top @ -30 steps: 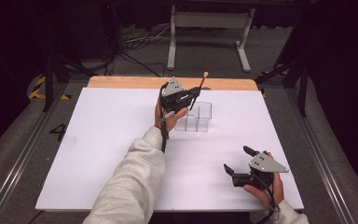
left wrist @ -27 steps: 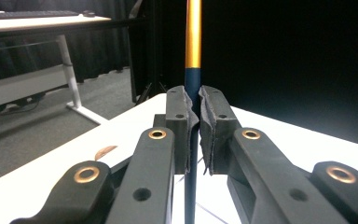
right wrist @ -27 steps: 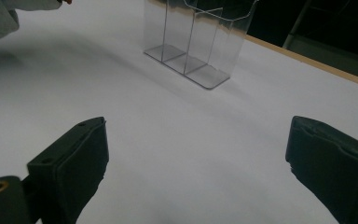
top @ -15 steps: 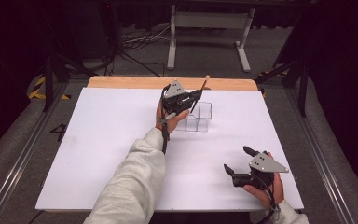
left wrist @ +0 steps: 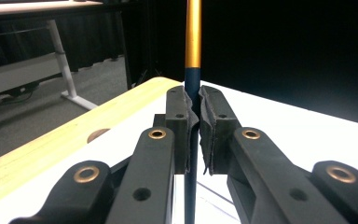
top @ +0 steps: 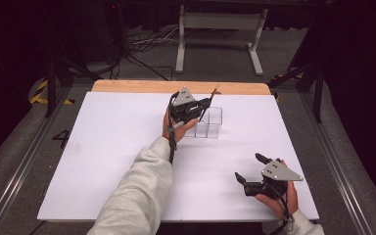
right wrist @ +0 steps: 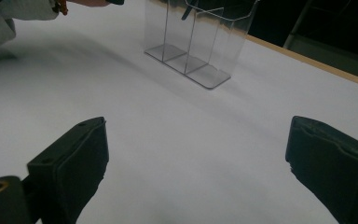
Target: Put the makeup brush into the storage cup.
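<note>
We hold a slim paintbrush [left wrist: 193,32], its handle dark blue low down and golden orange higher up, clamped upright between the pads of our left hand-held gripper [top: 196,105], whose jaws are closed tight on the handle. The brush stands just over a clear plastic organizer [right wrist: 193,42], a small box split by see-through walls into several upright compartments, and its lower end seems to reach down toward one of them, though we cannot tell which. The organizer is the landmark here: it sits on the white surface [top: 107,161] toward the far wooden edge, and the left hand-held gripper hovers touching or just beside its near left corner. To do this step well, we judge that we should keep the handle vertical, line the tip up inside a single compartment clear of the thin dividers, lower gently, and only open the jaws once the brush rests against a wall, so the light box does not tip. Well apart from the organizer, nearer us and to its right, our right hand-held gripper [top: 250,169] rests with jaws spread wide and nothing between them.
</note>
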`<move>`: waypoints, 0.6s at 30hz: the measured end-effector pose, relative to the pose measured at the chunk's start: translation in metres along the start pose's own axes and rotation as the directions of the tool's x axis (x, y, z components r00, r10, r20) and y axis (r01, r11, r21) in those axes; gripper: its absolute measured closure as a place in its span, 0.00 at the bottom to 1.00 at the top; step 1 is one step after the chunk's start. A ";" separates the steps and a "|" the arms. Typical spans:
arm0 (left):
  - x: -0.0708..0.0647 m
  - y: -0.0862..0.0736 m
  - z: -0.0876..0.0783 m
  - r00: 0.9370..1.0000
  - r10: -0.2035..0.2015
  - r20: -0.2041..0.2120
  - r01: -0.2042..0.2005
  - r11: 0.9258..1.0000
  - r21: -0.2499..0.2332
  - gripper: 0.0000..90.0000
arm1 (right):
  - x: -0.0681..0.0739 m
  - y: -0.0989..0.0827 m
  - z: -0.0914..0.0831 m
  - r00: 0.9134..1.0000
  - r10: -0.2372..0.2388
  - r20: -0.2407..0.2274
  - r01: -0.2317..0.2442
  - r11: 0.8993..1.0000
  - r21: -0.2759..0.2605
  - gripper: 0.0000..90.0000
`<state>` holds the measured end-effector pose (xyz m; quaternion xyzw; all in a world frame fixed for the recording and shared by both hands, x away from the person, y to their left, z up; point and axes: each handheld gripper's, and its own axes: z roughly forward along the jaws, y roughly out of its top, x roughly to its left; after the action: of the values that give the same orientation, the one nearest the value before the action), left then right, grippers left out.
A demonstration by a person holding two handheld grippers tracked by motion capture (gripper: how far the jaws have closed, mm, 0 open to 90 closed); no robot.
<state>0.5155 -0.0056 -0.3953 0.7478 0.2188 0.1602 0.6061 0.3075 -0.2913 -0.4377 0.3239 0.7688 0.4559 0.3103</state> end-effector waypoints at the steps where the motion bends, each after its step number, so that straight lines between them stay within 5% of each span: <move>1: 0.000 0.000 -0.001 1.000 -0.003 0.001 0.003 1.000 -0.002 0.92 | 0.000 0.000 0.000 1.000 -0.001 0.000 0.001 1.000 0.001 0.07; 18: 0.002 -0.014 -0.011 1.000 -0.019 0.009 0.019 1.000 0.005 0.92 | 0.001 0.000 0.001 1.000 -0.005 -0.003 0.005 1.000 0.009 0.07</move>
<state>0.5099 0.0072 -0.4065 0.7479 0.2237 0.1504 0.6066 0.3074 -0.2899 -0.4381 0.3228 0.7720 0.4522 0.3089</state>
